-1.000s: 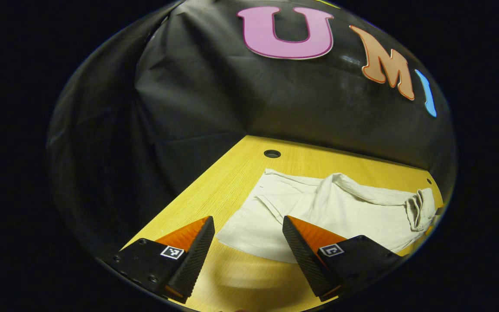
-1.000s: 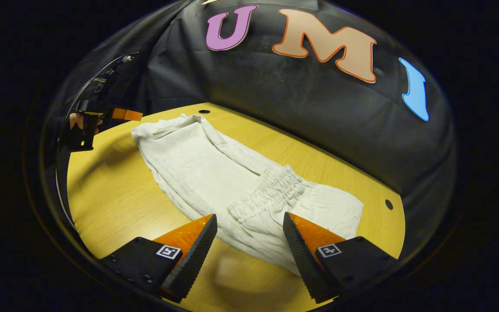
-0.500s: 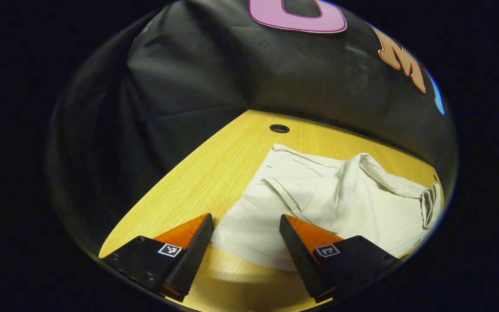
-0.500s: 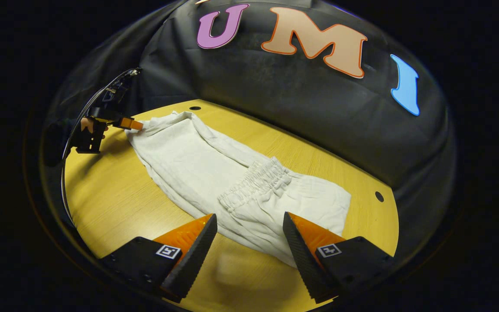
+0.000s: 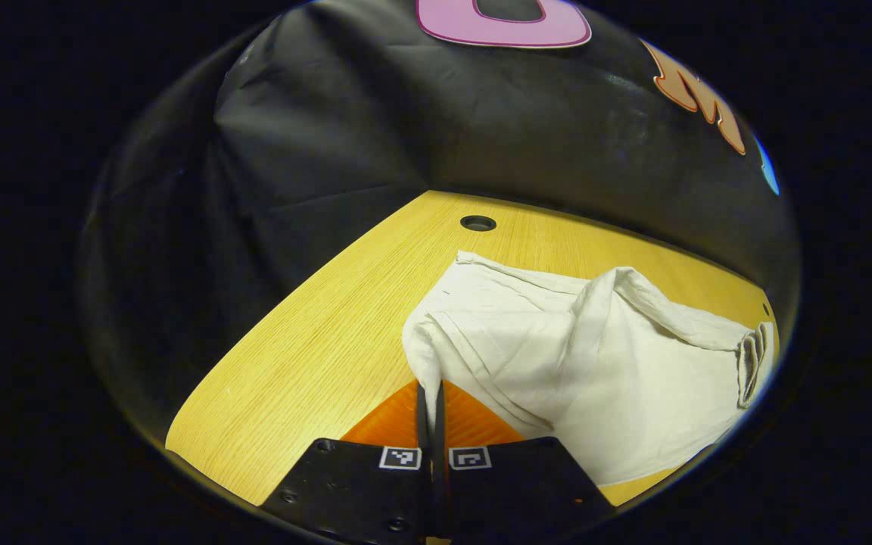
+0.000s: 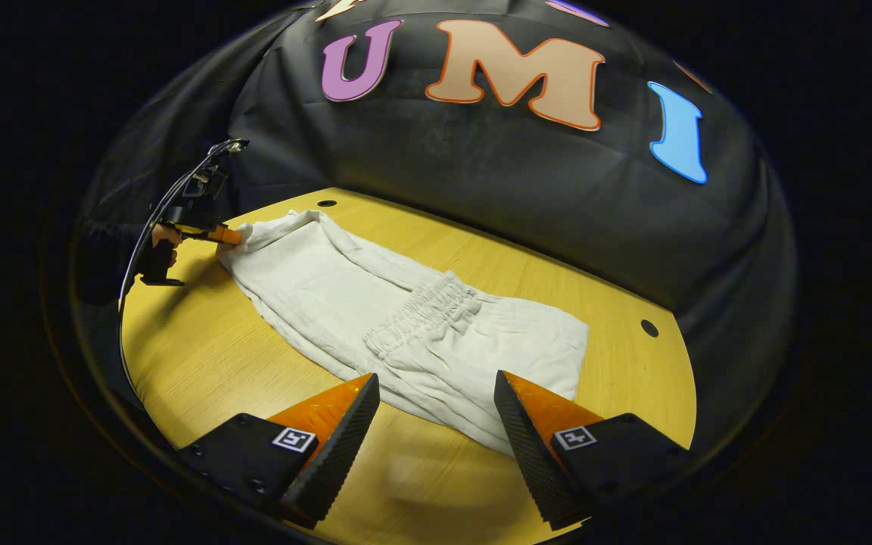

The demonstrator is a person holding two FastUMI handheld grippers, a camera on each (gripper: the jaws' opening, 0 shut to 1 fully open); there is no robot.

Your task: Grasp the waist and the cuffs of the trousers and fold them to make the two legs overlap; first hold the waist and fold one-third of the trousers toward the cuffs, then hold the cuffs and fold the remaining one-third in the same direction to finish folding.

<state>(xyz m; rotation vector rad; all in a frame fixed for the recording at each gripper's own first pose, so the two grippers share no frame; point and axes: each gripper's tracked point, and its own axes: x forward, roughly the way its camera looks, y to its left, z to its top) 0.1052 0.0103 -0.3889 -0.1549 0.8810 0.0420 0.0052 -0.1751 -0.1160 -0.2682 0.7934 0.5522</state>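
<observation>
in the left gripper view the left gripper (image 5: 430,393) has its two fingers pressed together on a corner of the trousers (image 5: 595,363). the cloth is pinched right at the tips and pulled up a little into a small peak. from there the white trousers spread out ahead and to the right of the fingers, with a long fold running across them. the bunched waist (image 5: 750,356) lies far off to the right. the yellow desk (image 5: 315,356) is bare to the left of the fingers, and a small round hole (image 5: 478,222) sits beyond the cloth.

in the right gripper view the right gripper (image 6: 436,401) has its fingers wide apart, holding nothing. the near edge of the trousers (image 6: 406,325) lies just ahead, between the tips. the crinkly waist (image 6: 425,314) is a bit farther on. the legs stretch away to the left, where the left gripper (image 6: 228,236) and a hand (image 6: 160,236) grip the far end.
</observation>
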